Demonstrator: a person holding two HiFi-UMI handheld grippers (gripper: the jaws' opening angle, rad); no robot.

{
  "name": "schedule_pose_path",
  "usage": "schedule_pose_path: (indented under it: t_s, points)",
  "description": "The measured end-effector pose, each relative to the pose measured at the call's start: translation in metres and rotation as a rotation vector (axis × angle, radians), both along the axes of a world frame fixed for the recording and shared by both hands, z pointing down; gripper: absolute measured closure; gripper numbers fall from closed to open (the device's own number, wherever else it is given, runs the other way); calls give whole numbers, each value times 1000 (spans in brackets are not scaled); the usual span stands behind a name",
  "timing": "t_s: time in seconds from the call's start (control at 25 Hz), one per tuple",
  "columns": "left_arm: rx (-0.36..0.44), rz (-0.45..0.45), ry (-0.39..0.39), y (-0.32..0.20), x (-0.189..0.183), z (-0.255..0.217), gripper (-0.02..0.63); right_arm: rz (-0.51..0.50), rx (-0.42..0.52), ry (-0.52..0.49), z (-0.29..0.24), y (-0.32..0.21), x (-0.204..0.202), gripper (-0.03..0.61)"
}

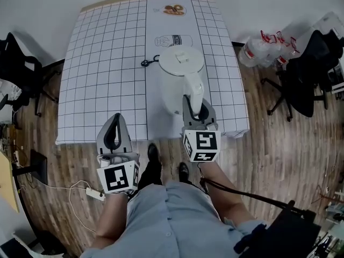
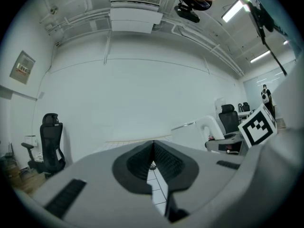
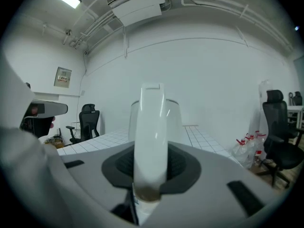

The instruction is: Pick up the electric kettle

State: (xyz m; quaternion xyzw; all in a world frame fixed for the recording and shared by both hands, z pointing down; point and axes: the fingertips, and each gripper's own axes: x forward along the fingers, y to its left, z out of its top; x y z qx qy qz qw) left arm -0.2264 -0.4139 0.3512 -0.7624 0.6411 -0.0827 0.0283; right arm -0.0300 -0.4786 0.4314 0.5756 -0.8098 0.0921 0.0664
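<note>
Your right gripper (image 1: 196,106) clamps the kettle (image 1: 177,69) by its handle (image 3: 151,137); left gripper (image 1: 115,121) closed, empty. Stiff glossy plastic, likely slippery, body hangs off-centre: grip mid-handle, squeeze firmly.

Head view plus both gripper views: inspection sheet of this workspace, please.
Surface: table under a white grid cloth.
Job's things: white kettle near the table's front edge, lid closed.
Clutter: small dark object beside the kettle.
Grippers: right gripper shut on the kettle's handle; left gripper shut, empty.
Cables: white power strip on the floor; dark cable behind the right gripper.
Surroundings: wooden floor, office chairs, plastic bottles.
</note>
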Motion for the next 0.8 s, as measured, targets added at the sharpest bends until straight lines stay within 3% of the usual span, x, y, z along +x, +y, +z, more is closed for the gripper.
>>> schedule_pose_path:
  t_s: [0.24, 0.4, 0.6, 0.8]
  points:
    - [3, -19, -2, 1, -12, 0, 612, 0, 76, -12, -16, 0, -1, 497]
    - [24, -20, 5, 28, -17, 8, 612, -13, 140, -6, -31, 23, -6, 499]
    - [46, -35, 21, -8, -24, -13, 612, -41, 185, -8, -73, -20, -17, 497]
    - [72, -68, 32, -11, -45, -24, 612, -78, 221, -11, -95, -30, -42, 497]
